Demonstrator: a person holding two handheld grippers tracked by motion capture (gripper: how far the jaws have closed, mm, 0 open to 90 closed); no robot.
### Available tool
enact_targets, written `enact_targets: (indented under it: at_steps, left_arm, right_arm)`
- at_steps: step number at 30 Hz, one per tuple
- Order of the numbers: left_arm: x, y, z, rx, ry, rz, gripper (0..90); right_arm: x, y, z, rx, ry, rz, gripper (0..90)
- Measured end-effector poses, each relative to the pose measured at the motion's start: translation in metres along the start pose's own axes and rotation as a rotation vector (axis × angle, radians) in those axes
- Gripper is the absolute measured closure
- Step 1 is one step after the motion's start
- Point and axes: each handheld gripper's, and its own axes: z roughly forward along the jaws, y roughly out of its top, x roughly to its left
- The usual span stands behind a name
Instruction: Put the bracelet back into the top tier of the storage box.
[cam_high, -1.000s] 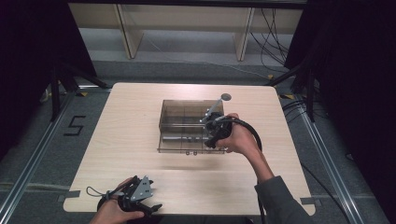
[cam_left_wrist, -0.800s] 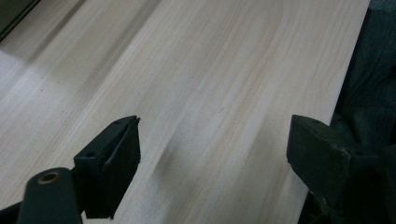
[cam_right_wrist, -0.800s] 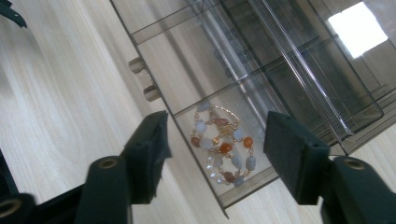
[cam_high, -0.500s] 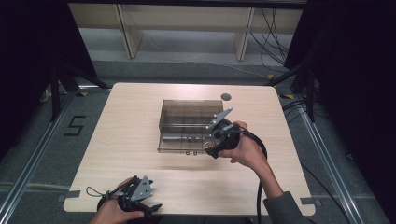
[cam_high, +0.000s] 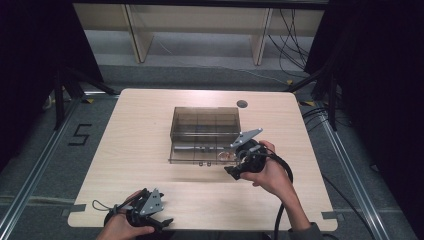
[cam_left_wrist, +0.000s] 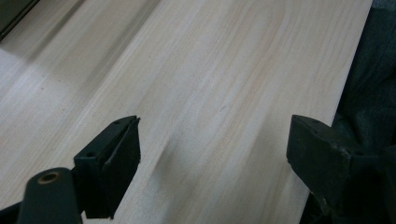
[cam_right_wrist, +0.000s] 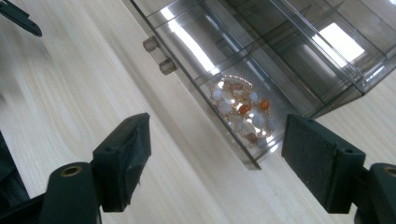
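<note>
At the near left corner of the table (cam_high: 150, 150), the left tool (cam_high: 150, 214) lies low in the person's left hand (cam_high: 120, 229), close to the table's front edge. In the left gripper view its jaws stand wide apart over bare pale wood, with nothing between them; the right jaw hangs past the table's edge, over dark cloth.

Toward the middle of the table sits a clear smoky box (cam_high: 205, 134), divided into compartments, with two small latches on its near wall. The latches show in the right gripper view as pale nubs (cam_right_wrist: 159, 56) on the box's front.

Inside the box, in the near right corner compartment, lies a bracelet (cam_right_wrist: 243, 112) of white and orange beads on a fine gold chain. It is coiled loosely on the compartment floor, close to the front wall. In the high view it appears as a faint pale patch (cam_high: 226, 156) just left of the right tool.

The right tool (cam_high: 240, 165) is held in the right hand (cam_high: 267, 172) just beside the box's near right corner, above the table. Its jaws are spread wide and grip nothing; in the right gripper view the bracelet's compartment lies in the gap between them, farther off. A black cable (cam_high: 280, 200) trails back from it toward the person.
</note>
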Motion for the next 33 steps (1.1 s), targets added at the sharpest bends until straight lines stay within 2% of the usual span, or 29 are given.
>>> enact_targets:
  at_steps: [1,2,5,8,9,11,12,14,15,17,18,20,21,22,23,24,25,27,29,33]
  left_arm:
    - [-0.001,0.000,0.000,-0.011,-0.011,-0.014,17.7]
    - [0.000,0.000,0.000,-0.008,-0.005,-0.004,17.7]
    - [-0.001,0.000,0.000,-0.015,-0.010,-0.012,17.7]
    - [-0.001,0.000,0.000,-0.015,-0.009,-0.012,17.7]
    - [-0.001,0.000,0.000,-0.011,-0.005,-0.007,17.7]
    - [-0.001,0.000,0.000,-0.011,-0.001,-0.004,17.7]
    - [0.000,0.000,0.000,-0.011,-0.002,-0.005,17.7]
    - [0.000,0.000,0.000,-0.008,0.000,-0.001,17.7]
    - [0.000,0.000,0.000,-0.007,0.000,0.000,17.7]
    - [-0.001,0.000,0.000,-0.015,-0.006,-0.009,17.7]
    - [-0.001,0.000,0.001,-0.019,-0.007,-0.014,17.7]
    - [-0.001,0.000,0.001,-0.018,-0.011,-0.012,17.7]
    - [-0.001,0.000,0.001,-0.019,-0.019,-0.015,17.7]
    - [-0.001,0.000,0.000,-0.015,-0.007,-0.007,17.7]
    - [0.000,0.000,0.000,-0.009,-0.002,0.004,17.7]
    - [-0.001,0.000,0.000,-0.012,-0.005,-0.003,17.7]
    - [-0.001,0.000,0.001,-0.013,-0.016,-0.006,17.7]
    - [0.000,0.000,0.000,0.000,0.000,0.001,17.7]
    - [0.000,0.000,0.001,-0.004,-0.019,0.001,17.7]
    - [0.000,0.000,-0.001,-0.002,-0.002,0.001,17.7]
  right_arm:
    - [0.000,-0.002,-0.001,-0.005,0.006,0.012,24.8]
    - [0.000,-0.005,0.000,-0.023,-0.003,0.009,24.8]
    - [-0.002,-0.008,-0.003,-0.019,0.005,0.005,24.5]
    - [0.000,-0.013,-0.006,-0.017,-0.001,0.035,24.4]
    - [0.000,-0.014,-0.006,-0.026,0.007,0.022,24.4]
    - [0.000,-0.015,-0.006,-0.024,-0.012,0.024,24.4]
    - [0.002,-0.016,-0.006,-0.023,-0.008,0.039,24.4]
    - [0.003,-0.018,-0.005,-0.047,-0.003,0.038,24.4]
    - [0.003,-0.019,-0.005,-0.038,0.000,0.039,24.3]
    - [0.003,-0.021,-0.005,-0.038,-0.002,0.038,24.3]
    - [0.003,-0.023,-0.004,-0.055,-0.013,0.035,24.4]
    - [0.002,-0.026,-0.005,-0.037,-0.022,0.031,24.5]
    - [0.004,-0.026,-0.003,-0.048,-0.011,0.046,24.4]
    - [0.003,-0.028,-0.003,-0.053,-0.023,0.049,24.2]
    - [0.000,-0.028,-0.004,-0.039,-0.025,0.018,23.9]
    - [0.003,-0.030,-0.002,-0.064,-0.029,0.064,23.7]
    - [0.002,-0.030,-0.003,-0.055,-0.032,0.056,23.7]
    - [0.001,-0.032,-0.002,-0.052,-0.025,0.066,23.1]
    - [0.001,-0.035,-0.001,-0.052,-0.021,0.077,22.7]
    - [0.000,-0.039,0.000,-0.054,-0.029,0.078,22.3]
